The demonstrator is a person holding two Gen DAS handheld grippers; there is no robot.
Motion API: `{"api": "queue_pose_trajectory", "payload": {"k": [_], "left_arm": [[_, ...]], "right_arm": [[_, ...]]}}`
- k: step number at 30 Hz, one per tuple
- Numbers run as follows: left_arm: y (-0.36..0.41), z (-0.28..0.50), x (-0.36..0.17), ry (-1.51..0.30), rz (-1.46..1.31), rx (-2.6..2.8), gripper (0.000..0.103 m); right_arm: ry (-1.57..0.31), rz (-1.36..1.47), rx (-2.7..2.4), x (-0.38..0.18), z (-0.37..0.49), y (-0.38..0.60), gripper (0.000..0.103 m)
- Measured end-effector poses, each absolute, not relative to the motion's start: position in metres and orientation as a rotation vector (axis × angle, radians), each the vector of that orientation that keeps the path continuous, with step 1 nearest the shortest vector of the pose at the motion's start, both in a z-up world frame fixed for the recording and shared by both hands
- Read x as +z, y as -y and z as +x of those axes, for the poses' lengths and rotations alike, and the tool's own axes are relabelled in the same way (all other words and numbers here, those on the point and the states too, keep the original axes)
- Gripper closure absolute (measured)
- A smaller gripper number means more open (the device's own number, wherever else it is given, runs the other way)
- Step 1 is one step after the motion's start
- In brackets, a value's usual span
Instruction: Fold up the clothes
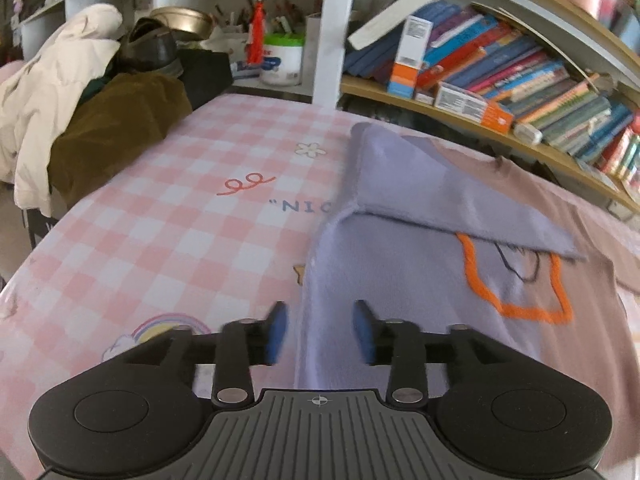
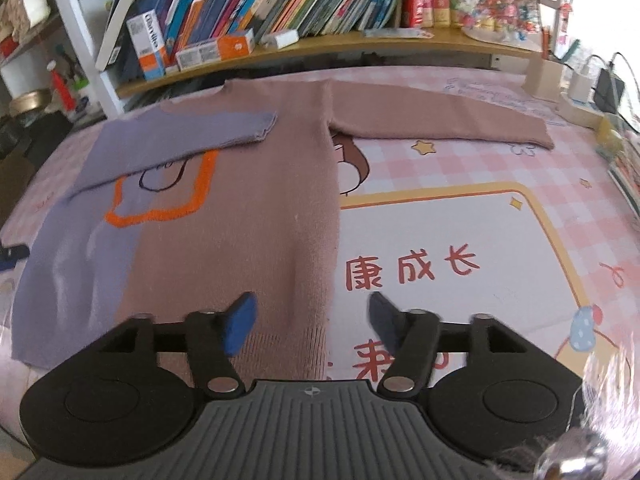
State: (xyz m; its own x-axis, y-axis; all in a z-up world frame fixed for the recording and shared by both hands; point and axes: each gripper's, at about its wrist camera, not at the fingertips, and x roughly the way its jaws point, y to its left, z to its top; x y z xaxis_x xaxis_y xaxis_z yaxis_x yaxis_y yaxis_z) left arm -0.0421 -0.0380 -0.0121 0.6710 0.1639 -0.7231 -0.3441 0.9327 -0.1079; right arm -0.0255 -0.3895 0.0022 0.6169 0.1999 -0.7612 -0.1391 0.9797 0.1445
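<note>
sweater half folded on the pink checked cloth, both grippers open above its hem

the two-tone sweater point(image 2: 248, 208) lies flat across a pink checked tablecloth point(image 2: 500, 184), neck toward the bookshelf at the top of the right wrist view. its lavender half fills the left of that frame and its dusty-pink half the centre. the lavender sleeve point(image 2: 188, 140) is folded inward and lies across the chest, its cuff ending near the upper centre, partly covering an orange outlined motif point(image 2: 160, 210). the pink sleeve point(image 2: 440, 120) is stretched out flat toward the upper right, its cuff resting on the cloth.

in the right wrist view, the right gripper point(image 2: 312, 320) sits at the lower centre with its blue pads set wide apart. the pink side edge and ribbed hem of the sweater lie below the gap, and nothing is pinched between the pads.

in the left wrist view, the left gripper point(image 1: 320, 330) is at the lower centre, its blue pads moderately parted. the lavender side edge of the sweater point(image 1: 400, 280) runs under the gap, with the left pad over the tablecloth point(image 1: 160, 220) and the right pad over the knit; neither pad presses on the fabric. the folded lavender sleeve point(image 1: 440, 192) crosses the centre right of this frame.

a bookshelf point(image 2: 320, 40) packed with books runs along the top, and a heap of clothes point(image 1: 80, 100) lies at the upper left of the left wrist view.
</note>
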Motion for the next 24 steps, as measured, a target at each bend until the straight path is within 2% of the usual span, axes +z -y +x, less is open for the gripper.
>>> {"api": "queue_pose_trajectory", "payload": {"k": [6,9,11,13,24], "left_arm": [[0.062,-0.063,-0.010,-0.812,-0.191,0.233,0.045],[0.061,-0.072,-0.007,-0.806,-0.186,0.216,0.036],[0.058,-0.077,-0.006,-0.802,-0.196,0.205,0.027],[0.058,-0.081,-0.007,-0.808,-0.209,0.189,0.022],[0.092,-0.076,-0.010,-0.825,-0.175,0.027,0.016]], "right_arm": [[-0.866,0.098,0.141,0.007,-0.046,0.386,0.027],[-0.865,0.079,0.116,0.006,-0.058,0.378,0.018],[-0.873,0.060,0.104,0.004,-0.065,0.373,0.016],[-0.880,0.046,0.090,0.003,-0.073,0.371,0.015],[-0.885,0.038,-0.024,0.008,-0.097,0.388,0.002]]}}
